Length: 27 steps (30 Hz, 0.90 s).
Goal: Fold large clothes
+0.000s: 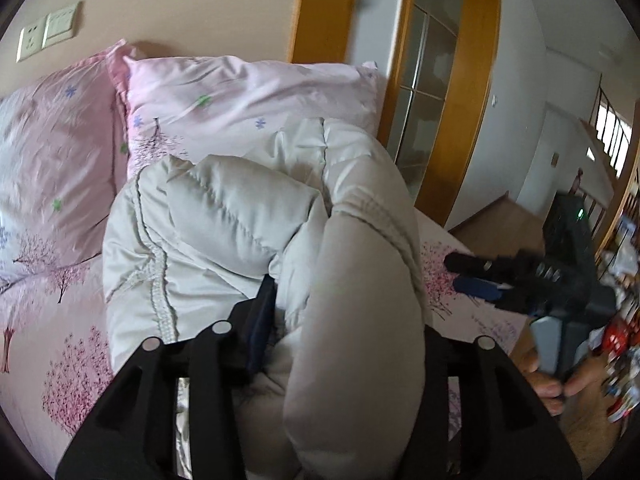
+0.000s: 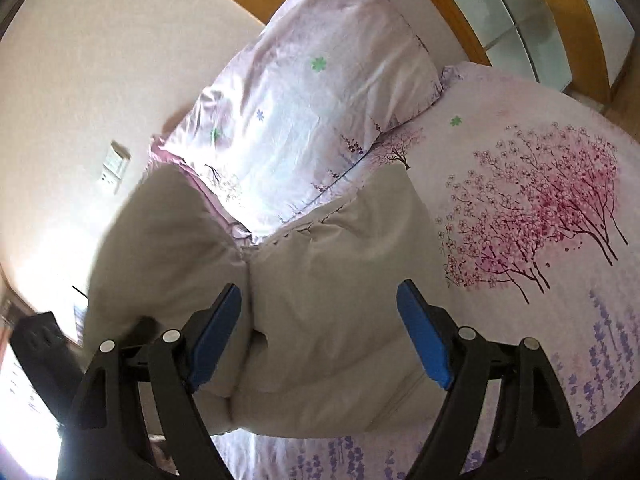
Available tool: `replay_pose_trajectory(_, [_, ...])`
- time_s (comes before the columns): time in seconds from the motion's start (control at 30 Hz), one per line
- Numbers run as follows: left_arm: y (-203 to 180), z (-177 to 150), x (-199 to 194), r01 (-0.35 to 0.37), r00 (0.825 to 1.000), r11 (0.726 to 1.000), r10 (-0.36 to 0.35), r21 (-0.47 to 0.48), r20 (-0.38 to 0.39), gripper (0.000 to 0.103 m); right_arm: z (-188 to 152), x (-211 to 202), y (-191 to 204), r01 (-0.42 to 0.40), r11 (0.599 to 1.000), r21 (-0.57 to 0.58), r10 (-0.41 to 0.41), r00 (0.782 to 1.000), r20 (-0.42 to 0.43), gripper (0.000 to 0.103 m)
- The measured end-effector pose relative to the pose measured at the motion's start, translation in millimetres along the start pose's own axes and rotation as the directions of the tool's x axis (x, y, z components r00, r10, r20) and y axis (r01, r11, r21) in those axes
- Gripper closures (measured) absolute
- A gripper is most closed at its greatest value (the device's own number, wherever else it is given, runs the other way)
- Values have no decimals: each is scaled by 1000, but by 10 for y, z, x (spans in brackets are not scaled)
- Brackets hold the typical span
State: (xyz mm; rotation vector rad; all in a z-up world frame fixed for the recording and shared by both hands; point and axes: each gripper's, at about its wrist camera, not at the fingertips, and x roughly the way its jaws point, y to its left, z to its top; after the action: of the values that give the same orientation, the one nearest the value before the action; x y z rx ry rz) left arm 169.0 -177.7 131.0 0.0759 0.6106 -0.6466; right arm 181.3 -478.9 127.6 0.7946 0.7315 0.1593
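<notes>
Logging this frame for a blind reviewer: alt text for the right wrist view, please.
The right gripper stands open over a bunched pale grey padded jacket on a bed sheet printed with pink blossom trees. A floral pillow lies behind it, by a cream wall.

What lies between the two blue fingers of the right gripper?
In the right wrist view, a fold of the grey puffy jacket on the bedsheet lies between the open right gripper's fingers.

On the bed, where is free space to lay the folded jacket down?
Free: the sheet with the pink tree print, bordered by the pillow and the jacket. Crowded: the head end, where the jacket presses against the pillows.
</notes>
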Motion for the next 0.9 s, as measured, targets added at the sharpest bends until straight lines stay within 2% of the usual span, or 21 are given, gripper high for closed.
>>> replay_pose_trajectory(0.13, [-159,-58,153,-11,1000,999,11,32,-11,54,13,-70,-69,-45,998,44,45,999,-9,21])
replay_pose_trajectory(0.3, [-374,-144,298,-24,1000,996,25,90,-9,43,80,-101,-177,-98,991,88,101,994,-28,19])
replay_pose_trajectory(0.47, [-611,-304,430,-75,997,979,69,190,38,32,232,-94,-293,-132,983,129,138,990,-38,17])
replay_pose_trajectory(0.57, [-790,-487,499,-147,988,946,123,289,98,28,306,-40,-311,-154,977,145,166,983,-76,11])
replay_pose_trajectory(0.7, [-996,-713,574,-215,974,884,164,414,156,22,334,97,-139,-175,980,99,190,967,-170,4])
replay_pose_trajectory(0.8, [-1091,-794,619,-228,972,853,168,469,167,20,316,201,95,-154,988,19,154,959,-239,4])
replay_pose_trajectory(0.9, [-1193,-868,682,-240,970,815,177,528,169,17,297,331,372,-87,989,-116,47,950,-307,3])
